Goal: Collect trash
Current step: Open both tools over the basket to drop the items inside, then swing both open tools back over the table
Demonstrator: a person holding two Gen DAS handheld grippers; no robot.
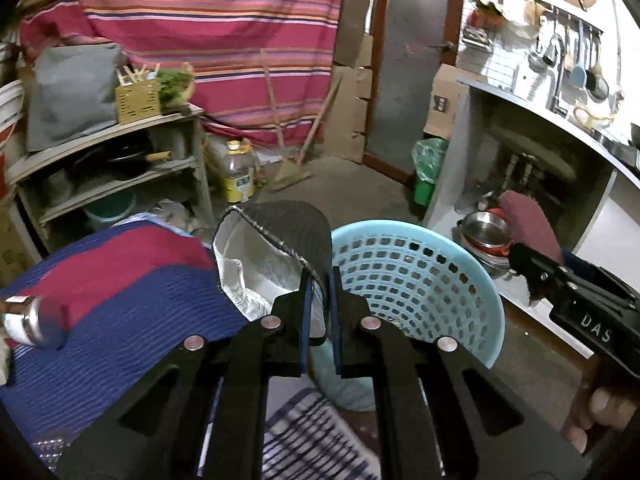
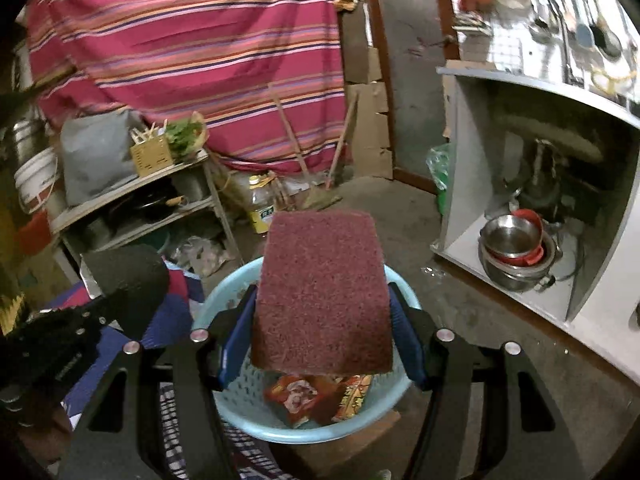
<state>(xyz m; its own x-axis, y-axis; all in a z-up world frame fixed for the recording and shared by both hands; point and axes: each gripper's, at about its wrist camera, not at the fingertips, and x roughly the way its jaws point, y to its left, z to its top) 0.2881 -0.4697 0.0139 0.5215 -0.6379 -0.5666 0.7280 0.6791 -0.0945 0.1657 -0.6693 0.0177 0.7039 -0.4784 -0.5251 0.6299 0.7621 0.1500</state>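
The right gripper [image 2: 322, 336] has its fingers [image 2: 236, 344] clamped on the two side edges of one maroon scouring pad [image 2: 322, 292], which fills the centre of the right wrist view and hangs directly above the pale blue basket [image 2: 224, 412] at lower centre; holding it by the edges over the opening looks like the position for letting it fall straight in. The left gripper [image 1: 319, 312] has its fingers [image 1: 306, 320] drawn nearly together, pinching the thin edge of one dark mesh-like flap with a white bag [image 1: 260, 264] behind it, at the centre of the left wrist view, just left of the basket's rim; whether the flap and the bag are one item I cannot tell. That piece seems held beside the basket to wait its turn. Inside the basket, at lower centre of the right wrist view, lie what I count as two red-and-orange snack wrappers [image 2: 316, 396], though they overlap. There is one basket. Farther out, one blue and red cloth [image 1: 120, 296] covers the lower left of the left wrist view, and a stack of steel bowls [image 2: 516, 252] sits at right.
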